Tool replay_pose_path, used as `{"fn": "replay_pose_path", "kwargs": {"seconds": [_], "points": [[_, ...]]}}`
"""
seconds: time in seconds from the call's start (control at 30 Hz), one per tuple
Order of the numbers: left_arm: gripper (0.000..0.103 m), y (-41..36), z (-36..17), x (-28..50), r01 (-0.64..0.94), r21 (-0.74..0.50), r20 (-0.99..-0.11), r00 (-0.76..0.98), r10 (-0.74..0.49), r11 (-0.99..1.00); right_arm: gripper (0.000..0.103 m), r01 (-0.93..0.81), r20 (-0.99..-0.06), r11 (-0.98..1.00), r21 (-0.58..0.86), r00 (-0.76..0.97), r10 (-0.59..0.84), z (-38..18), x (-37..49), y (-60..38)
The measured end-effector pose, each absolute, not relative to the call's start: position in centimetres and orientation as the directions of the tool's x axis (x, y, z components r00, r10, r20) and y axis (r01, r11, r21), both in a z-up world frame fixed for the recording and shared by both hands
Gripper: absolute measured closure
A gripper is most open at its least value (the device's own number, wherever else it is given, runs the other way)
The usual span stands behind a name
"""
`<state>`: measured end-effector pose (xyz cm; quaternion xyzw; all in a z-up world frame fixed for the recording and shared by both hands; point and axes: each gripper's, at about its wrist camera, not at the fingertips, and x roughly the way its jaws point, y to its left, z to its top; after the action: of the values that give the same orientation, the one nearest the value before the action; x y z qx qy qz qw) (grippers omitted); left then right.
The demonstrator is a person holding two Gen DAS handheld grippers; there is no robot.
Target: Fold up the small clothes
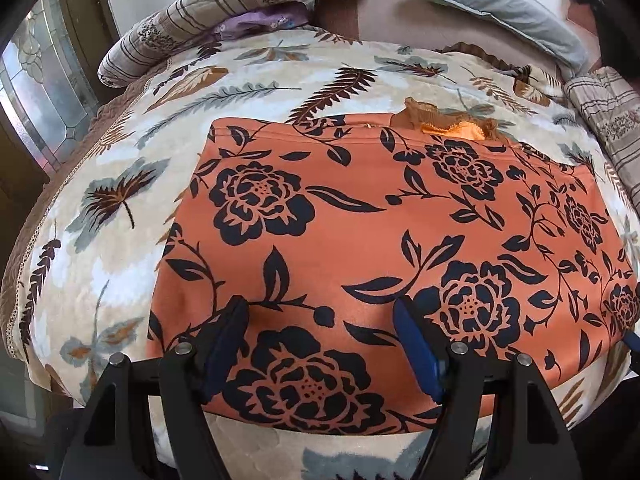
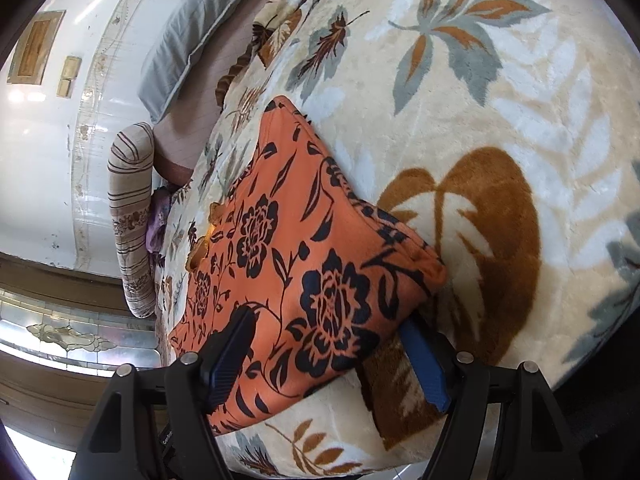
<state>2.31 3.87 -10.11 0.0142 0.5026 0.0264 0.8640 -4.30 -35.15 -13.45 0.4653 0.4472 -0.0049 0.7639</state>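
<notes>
An orange garment with a black flower print lies flat on a leaf-patterned blanket. A ruffled orange trim sticks out at its far edge. My left gripper hovers open over the garment's near left part, both fingers above the cloth with nothing pinched. In the right wrist view the garment runs away from me across the blanket. My right gripper stands open around its near end. One finger lies over the cloth, and the other finger emerges from under the cloth's edge.
A rolled striped quilt, a purple cloth and a grey pillow lie at the far side of the bed. More striped fabric sits at the right. A patterned glass window is at the left.
</notes>
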Motion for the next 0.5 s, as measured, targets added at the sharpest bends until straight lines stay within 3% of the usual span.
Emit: {"fn": "replay_pose_path", "kwargs": {"seconds": [0.5], "points": [[0.028,2.2,-9.5,2.6,-0.005,0.037,-0.856,0.515,0.035,0.999,0.025,0.393,-0.676,0.589,0.706,0.622,0.396,-13.4,-2.4,-34.8]]}}
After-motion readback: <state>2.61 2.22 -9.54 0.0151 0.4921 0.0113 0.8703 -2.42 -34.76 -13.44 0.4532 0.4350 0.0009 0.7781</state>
